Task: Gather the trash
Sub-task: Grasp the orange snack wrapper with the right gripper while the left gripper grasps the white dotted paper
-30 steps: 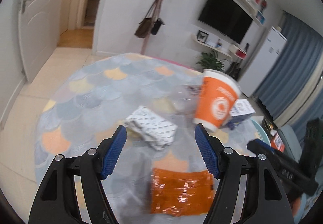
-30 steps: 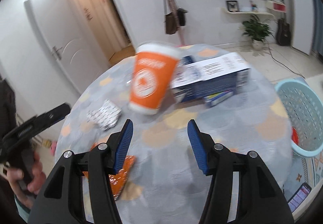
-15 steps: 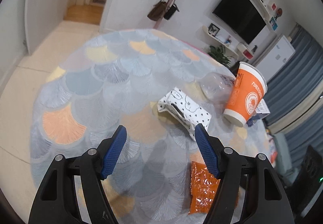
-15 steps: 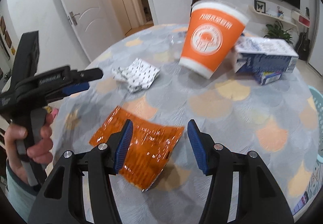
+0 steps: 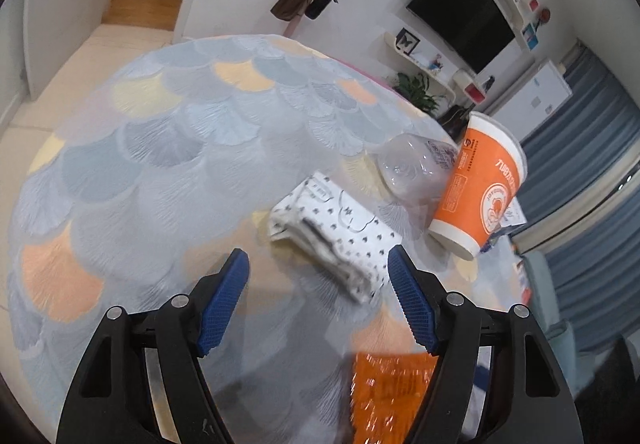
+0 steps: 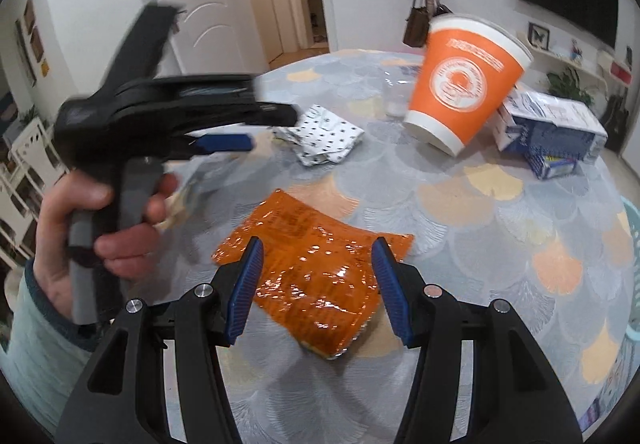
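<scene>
The left gripper (image 5: 318, 268) has dropped closer to the round table (image 5: 160, 148) than a second ago, and its open jaws now frame the near end of the white dotted wrapper (image 5: 340, 232), which lay farther ahead before; the blue pads do not touch it. Beyond the wrapper lie a clear plastic bottle (image 5: 412, 168) on its side and an orange paper cup (image 5: 476, 188), standing just beside it (a second ago the cup sat almost straight ahead of the jaws, now it is off to the right).

The right gripper (image 6: 316, 256) has swung away from the cup: a second ago the cup and a blue and white box (image 6: 548, 128) filled its view, now its open jaws hang over the orange foil packet (image 6: 316, 272), which lies flat on the table between the pads, not pinched. In the right wrist view the person's left hand (image 6: 88, 220) shows at the left edge, much nearer than before, holding its gripper toward the dotted wrapper. A pale basket (image 6: 634, 240) peeks in at the right edge.
</scene>
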A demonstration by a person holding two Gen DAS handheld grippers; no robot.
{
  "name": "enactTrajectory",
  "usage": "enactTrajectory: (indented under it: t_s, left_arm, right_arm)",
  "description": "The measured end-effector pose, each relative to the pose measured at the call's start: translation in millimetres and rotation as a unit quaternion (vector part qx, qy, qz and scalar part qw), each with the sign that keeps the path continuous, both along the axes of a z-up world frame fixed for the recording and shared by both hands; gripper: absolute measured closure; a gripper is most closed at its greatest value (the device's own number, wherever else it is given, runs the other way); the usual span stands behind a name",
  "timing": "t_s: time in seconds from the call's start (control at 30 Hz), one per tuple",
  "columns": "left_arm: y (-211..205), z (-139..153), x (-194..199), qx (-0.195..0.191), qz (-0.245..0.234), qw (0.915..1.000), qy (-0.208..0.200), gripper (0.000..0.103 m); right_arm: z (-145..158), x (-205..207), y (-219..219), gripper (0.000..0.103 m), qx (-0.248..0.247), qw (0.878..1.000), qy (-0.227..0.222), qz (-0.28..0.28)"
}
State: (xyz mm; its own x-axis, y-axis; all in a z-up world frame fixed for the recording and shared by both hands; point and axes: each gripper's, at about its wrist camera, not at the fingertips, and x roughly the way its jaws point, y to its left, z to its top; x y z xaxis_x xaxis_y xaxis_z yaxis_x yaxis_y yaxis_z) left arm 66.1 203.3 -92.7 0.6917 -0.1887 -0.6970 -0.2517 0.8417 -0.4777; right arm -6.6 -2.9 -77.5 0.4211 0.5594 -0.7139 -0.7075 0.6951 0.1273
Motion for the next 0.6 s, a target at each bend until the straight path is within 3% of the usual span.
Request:
enactTrajectory:
  t_s: [0.13,0.23,0.33,0.57,0.6]
  left_arm:
    - [-19,2,18,0.043,-0.006,0.999,0.014,0.052]
    - [-32,3,26,0.08,-0.014,0.9964,0.021,0.073]
    - [-37,4,30,0.076,-0.024,0.9966,0.017,0.092]
    - [-35,12,19,0.078,-0.023,0.9967,-0.002,0.096]
    - [-32,15,14,0.078,-0.024,0.9966,-0.007,0.096]
  right_arm:
    - [-6,-6,7,0.045,-0.018,1.0,-0.003,0.014]
    - [-10,-7,11,0.042,-0.027,1.0,0.002,0.013]
    - [-11,-7,12,0.036,-0.031,0.999,0.005,0.015]
    - [-11,-2,13,0.033,-0.035,0.999,-0.001,-0.01]
    - [-9,0,12,0.029,-0.035,0.999,-0.003,-0.016]
